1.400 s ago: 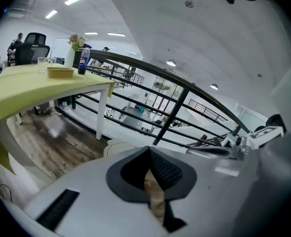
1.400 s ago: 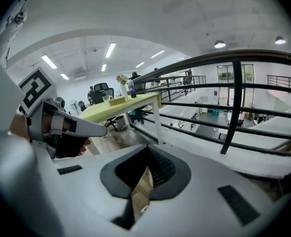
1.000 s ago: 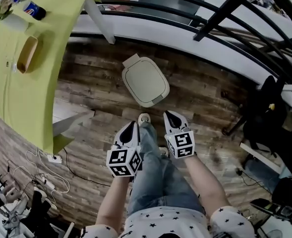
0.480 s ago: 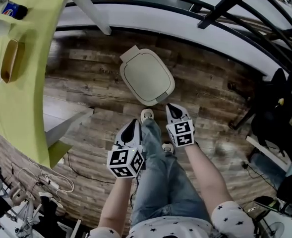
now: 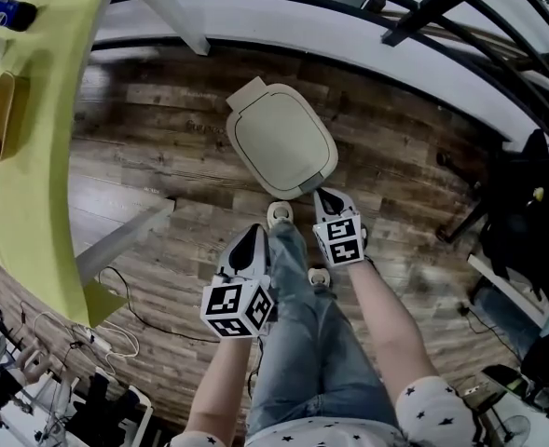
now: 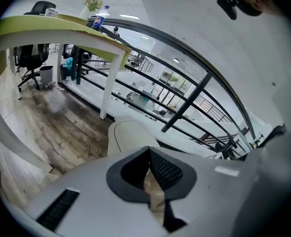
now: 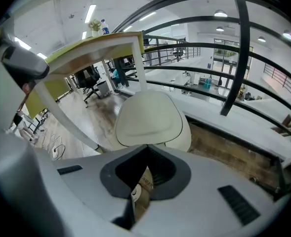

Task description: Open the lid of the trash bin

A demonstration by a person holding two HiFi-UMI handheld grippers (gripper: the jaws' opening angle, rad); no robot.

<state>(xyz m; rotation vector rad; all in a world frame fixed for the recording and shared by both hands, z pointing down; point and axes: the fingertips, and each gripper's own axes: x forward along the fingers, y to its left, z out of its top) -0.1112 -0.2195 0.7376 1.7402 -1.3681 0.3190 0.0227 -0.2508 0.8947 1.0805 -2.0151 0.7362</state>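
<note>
Bright, even ceiling-strip light; strong fisheye bending with dark vignetted corners; nearby housings blurred.

Left gripper (image 6: 148, 151) jaws together, empty; trash bin (image 6: 126, 136) beyond, lid down.

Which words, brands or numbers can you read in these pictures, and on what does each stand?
Nothing can be read for certain.
Print on a floor plank: too blurred to read.
Blue label on the bottle: too small to read.
Marker cubes: black-and-white square patterns only, no words.
</note>
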